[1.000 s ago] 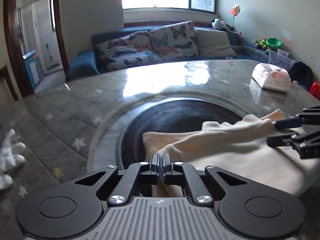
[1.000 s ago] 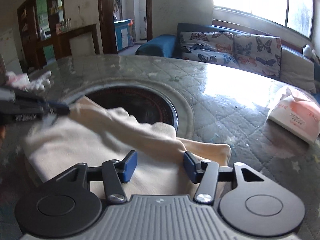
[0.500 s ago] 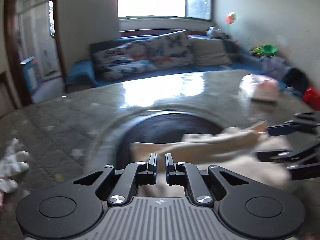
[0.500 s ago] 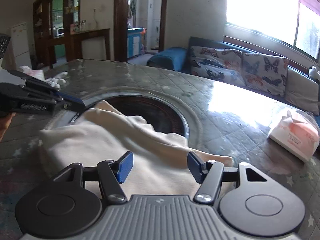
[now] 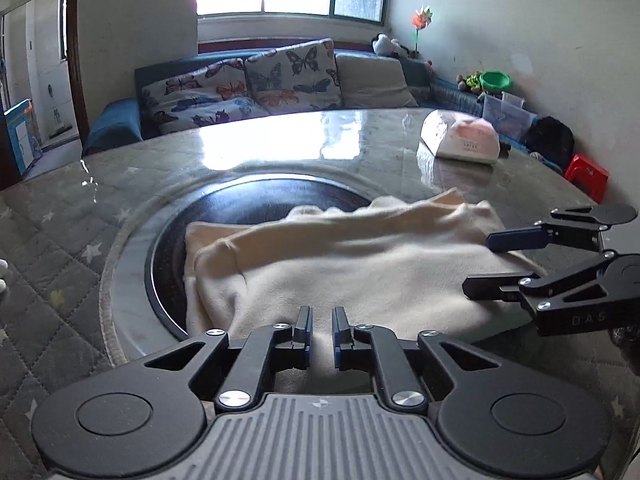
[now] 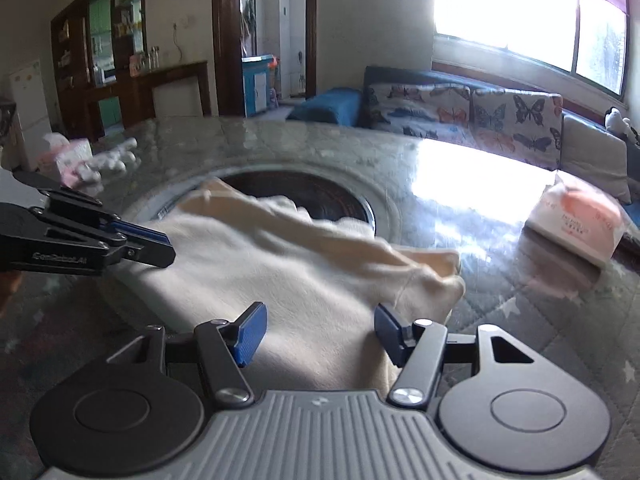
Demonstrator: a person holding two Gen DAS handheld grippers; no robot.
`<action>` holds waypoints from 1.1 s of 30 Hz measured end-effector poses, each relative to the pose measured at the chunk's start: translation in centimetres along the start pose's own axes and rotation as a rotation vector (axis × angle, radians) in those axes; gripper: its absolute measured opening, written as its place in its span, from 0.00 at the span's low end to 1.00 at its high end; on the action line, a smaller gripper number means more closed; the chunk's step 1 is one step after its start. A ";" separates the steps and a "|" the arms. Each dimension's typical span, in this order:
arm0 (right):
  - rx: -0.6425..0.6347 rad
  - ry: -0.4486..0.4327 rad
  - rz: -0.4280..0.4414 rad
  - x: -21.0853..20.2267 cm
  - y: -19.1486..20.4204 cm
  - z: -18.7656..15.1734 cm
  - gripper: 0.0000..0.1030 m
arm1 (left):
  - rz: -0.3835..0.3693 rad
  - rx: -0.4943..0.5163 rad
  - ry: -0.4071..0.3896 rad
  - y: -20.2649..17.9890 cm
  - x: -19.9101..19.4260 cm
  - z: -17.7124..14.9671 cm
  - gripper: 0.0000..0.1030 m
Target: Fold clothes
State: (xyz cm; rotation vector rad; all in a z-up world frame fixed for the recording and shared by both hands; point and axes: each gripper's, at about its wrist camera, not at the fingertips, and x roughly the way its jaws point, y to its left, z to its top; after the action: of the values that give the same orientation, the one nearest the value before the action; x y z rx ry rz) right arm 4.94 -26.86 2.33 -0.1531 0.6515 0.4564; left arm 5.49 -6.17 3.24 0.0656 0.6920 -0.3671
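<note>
A cream garment (image 5: 360, 268) lies folded on the round table, partly over the dark round inset (image 5: 260, 208). One sleeve (image 5: 360, 224) rests across its far side. My left gripper (image 5: 321, 330) hovers over the garment's near edge, open by a narrow gap and holding nothing. My right gripper (image 5: 478, 263) shows at the right, by the sleeve's end. In the right wrist view, my right gripper (image 6: 320, 334) stands wide open above the garment (image 6: 300, 280), and my left gripper (image 6: 167, 249) is at the garment's left edge.
A pink and white tissue pack (image 5: 460, 142) sits on the table's far right, also the tissue pack (image 6: 576, 220) in the right wrist view. Small white and pink items (image 6: 92, 162) lie at the far left. A quilted cover (image 5: 60, 240) spans the table. A sofa (image 5: 260, 88) stands behind it.
My left gripper was shut on the garment's edge, then opened and let it go. The sleeve has come to rest across the garment. The right gripper stayed open and drew back slightly.
</note>
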 end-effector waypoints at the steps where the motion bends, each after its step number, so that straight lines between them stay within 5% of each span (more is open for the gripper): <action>1: -0.001 -0.015 -0.004 -0.7 0.0 0.1 0.59 | 0.009 -0.006 -0.008 0.3 -0.3 0.0 0.13; 11: 0.028 0.009 -0.009 -0.5 -1.5 1.4 0.57 | 0.008 -0.094 0.021 2.5 0.2 -0.9 0.15; 16: 0.045 0.028 -0.007 -0.2 -2.2 2.1 0.57 | 0.018 -0.085 -0.009 2.5 -0.4 0.3 0.26; 26: 0.069 0.114 0.030 6.6 -2.6 4.4 0.51 | 0.041 -0.108 0.045 3.7 1.3 -0.5 0.35; 33: 0.033 0.120 0.005 7.0 -2.2 3.9 0.50 | 0.042 -0.128 0.048 4.3 1.1 -0.7 0.40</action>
State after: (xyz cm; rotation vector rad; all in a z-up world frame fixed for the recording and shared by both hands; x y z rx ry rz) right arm 13.04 -25.24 1.12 -0.1484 0.7769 0.4437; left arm 7.37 -2.35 1.77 -0.0321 0.7588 -0.2808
